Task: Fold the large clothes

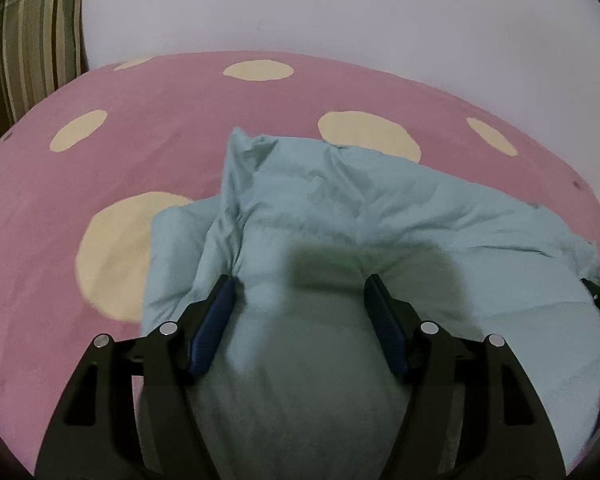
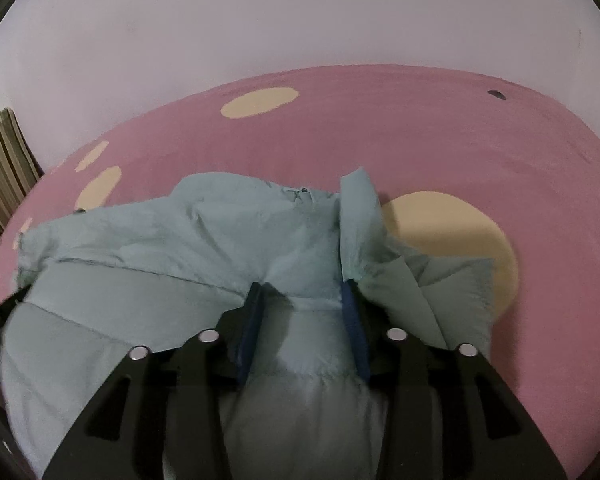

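Pale wall (image 2: 260, 20) behind; a bed with a pink cover (image 1: 160, 92) dotted with cream circles. Striped cushion (image 1: 32, 40) at the far left.

A large pale-blue padded jacket (image 1: 340, 216) lies bunched on the cover, near edge toward the camera, folds piled over one another.

Left gripper (image 1: 300, 292): fingers (image 1: 216, 320) spread wide, padded cloth bulging between them, pads apparently not pressing. Right gripper (image 2: 304, 300): fingers (image 2: 250, 332) at a middling gap, straddling a quilted ridge near the collar; a loose flap stands just right of it. Nothing looks clamped.

Step in hand, as I judge it: letting go after laying a fold. To do it well, clear both pairs of fingers fully before lifting away, so no layer drags; then flatten the raised flap before the next fold.

Hard to read: the jacket's near part is cut off under the grippers; sleeves are lost in the bunching; whether the right pads graze the cloth I cannot tell.
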Demonstrator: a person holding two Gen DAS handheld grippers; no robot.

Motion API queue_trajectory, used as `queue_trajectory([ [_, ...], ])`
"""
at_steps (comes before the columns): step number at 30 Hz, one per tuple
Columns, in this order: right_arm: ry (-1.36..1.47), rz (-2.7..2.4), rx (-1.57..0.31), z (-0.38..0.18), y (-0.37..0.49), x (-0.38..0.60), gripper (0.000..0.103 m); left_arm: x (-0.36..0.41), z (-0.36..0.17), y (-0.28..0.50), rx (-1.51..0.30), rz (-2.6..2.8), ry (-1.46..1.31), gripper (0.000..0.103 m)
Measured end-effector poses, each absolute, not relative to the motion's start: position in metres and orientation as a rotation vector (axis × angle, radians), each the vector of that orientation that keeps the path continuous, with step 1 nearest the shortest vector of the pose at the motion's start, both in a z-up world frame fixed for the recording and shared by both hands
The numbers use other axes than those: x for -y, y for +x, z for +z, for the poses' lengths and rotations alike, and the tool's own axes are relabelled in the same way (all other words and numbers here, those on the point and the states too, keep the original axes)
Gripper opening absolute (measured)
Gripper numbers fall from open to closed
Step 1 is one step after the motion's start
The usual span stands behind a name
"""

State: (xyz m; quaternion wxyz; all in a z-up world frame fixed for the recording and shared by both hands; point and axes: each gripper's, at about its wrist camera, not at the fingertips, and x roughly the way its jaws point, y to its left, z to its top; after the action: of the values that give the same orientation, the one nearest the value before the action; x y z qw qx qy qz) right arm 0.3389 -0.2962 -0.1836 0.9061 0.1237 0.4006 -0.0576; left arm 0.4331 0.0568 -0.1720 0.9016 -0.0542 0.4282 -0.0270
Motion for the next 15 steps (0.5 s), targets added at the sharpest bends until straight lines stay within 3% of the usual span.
queue_trajectory([
  [1, 0.279, -0.112, -0.817, -0.176, 0.331, 0.299, 0.063, -0.064, -0.166, 0.424, -0.886, -0.061, -0.141, 0.073],
  [3, 0.336, -0.116, -0.777, -0.16, 0.305, 0.31, 0.07, -0.083, -0.157, 0.404, -0.874, -0.049, -0.201, 0.076],
  [5, 0.384, -0.109, -0.773, -0.155, 0.283, 0.32, 0.07, -0.101, -0.153, 0.384, -0.871, -0.024, -0.258, 0.081],
  [15, 0.626, -0.048, -0.866, -0.199, 0.209, 0.335, 0.07, -0.147, -0.185, 0.313, -0.984, -0.102, -0.545, 0.081],
])
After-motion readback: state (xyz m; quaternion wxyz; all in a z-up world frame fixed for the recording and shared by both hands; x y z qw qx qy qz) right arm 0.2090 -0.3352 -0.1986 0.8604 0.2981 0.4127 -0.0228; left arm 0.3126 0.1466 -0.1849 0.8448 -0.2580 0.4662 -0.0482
